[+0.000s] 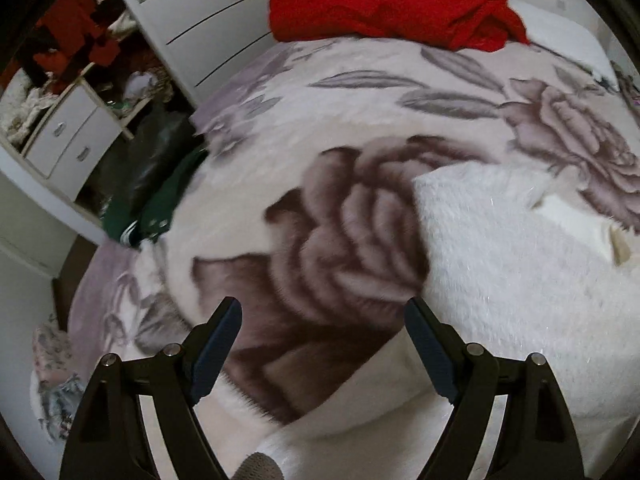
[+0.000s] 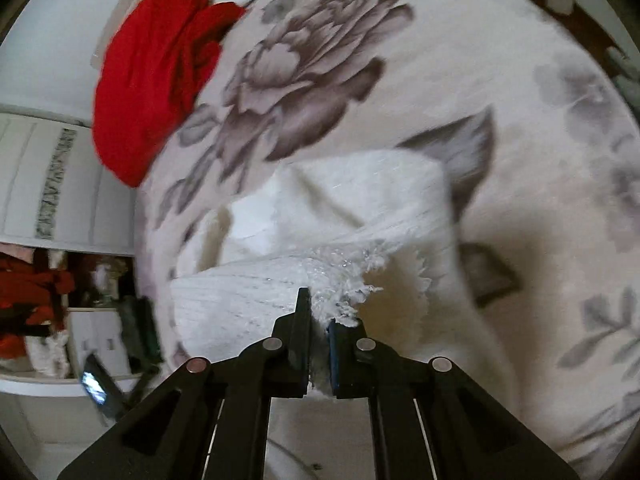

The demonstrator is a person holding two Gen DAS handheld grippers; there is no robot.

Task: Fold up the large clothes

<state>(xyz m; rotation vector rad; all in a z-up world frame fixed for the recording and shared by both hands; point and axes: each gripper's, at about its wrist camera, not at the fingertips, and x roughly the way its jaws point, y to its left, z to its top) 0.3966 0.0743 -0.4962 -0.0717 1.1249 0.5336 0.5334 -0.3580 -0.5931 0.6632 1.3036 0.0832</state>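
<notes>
Garment: one fluffy white long-pile garment (image 2: 320, 216) lies on the bed, spread over the floral blanket.
Long axis: in the right wrist view it stretches from the claw up and away toward the big printed rose; its full outline is blurred.
Bed cover: one pale plush blanket with grey-brown rose print (image 1: 352, 224) under everything.
Right gripper (image 2: 319, 320): jaws pinched together on a tuft of the white garment's near edge, fur sticking out between the pads.
Left gripper (image 1: 322, 316): jaws spread wide, nothing between them, hanging over the dark rose, with the garment just to its right.
Other clothes: one crumpled red fabric heap (image 1: 392, 4) at the far end of the bed, well apart from the white garment.
Furniture: one white drawer cabinet (image 1: 70, 136) beside the bed.
</notes>
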